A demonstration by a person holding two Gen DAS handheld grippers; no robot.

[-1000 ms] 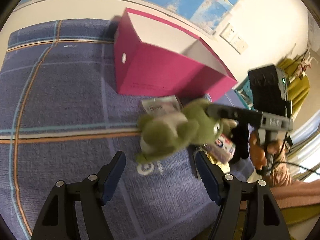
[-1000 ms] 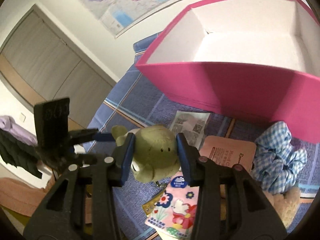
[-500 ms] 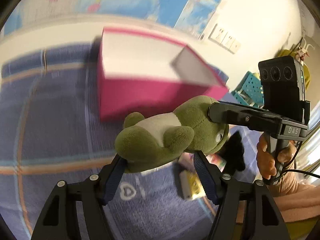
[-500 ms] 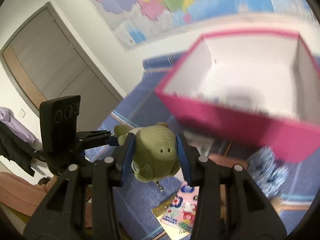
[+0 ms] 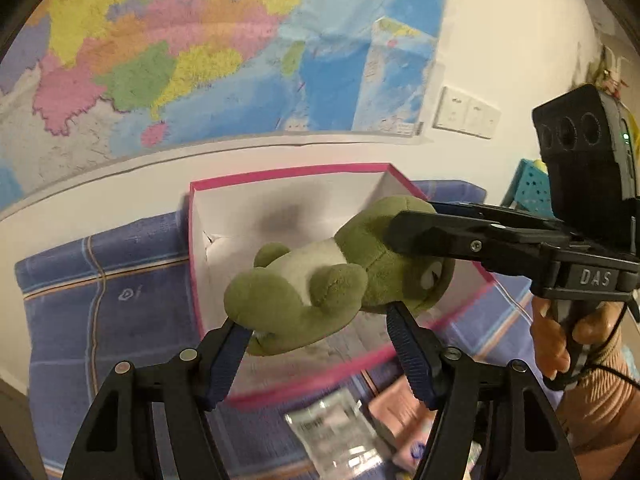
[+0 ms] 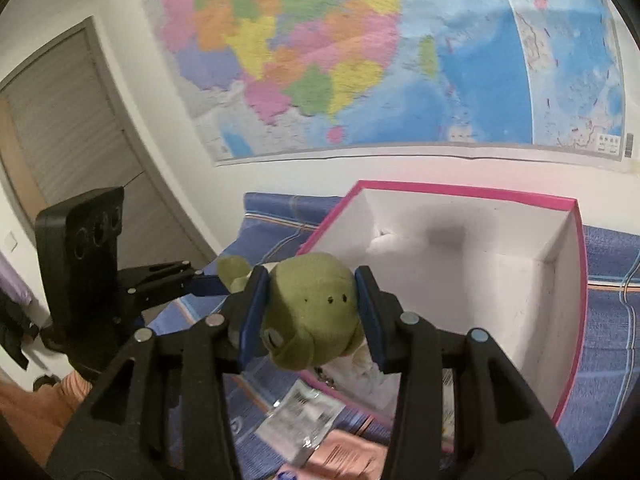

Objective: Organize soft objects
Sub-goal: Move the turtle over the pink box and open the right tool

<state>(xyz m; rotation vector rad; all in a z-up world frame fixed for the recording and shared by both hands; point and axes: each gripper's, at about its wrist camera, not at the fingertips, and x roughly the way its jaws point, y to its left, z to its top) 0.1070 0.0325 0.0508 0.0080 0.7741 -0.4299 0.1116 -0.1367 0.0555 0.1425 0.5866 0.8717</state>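
Observation:
A green plush frog point(image 5: 320, 280) hangs in the air over the open pink box point(image 5: 280, 176). My right gripper point(image 6: 312, 312) is shut on the frog's head point(image 6: 312, 304); it shows in the left wrist view point(image 5: 460, 236) coming in from the right. My left gripper point(image 5: 320, 344) is open, its jaws on either side of the frog's lower body, the left pad touching a foot. The pink box point(image 6: 472, 192) has white inner walls and nothing visible inside. The left gripper also shows in the right wrist view point(image 6: 200, 280) beside the frog's leg.
A blue striped cloth point(image 5: 100, 312) covers the surface under the box. A clear packet point(image 5: 332, 436) and a pink flat pack point(image 6: 348, 452) lie in front of the box. A wall map point(image 6: 360, 52) hangs behind. A door point(image 6: 60, 140) is at left.
The right gripper has lifted the frog from the cloth and carried it up over the open box. The left gripper rose with it and stays open around the frog's body.

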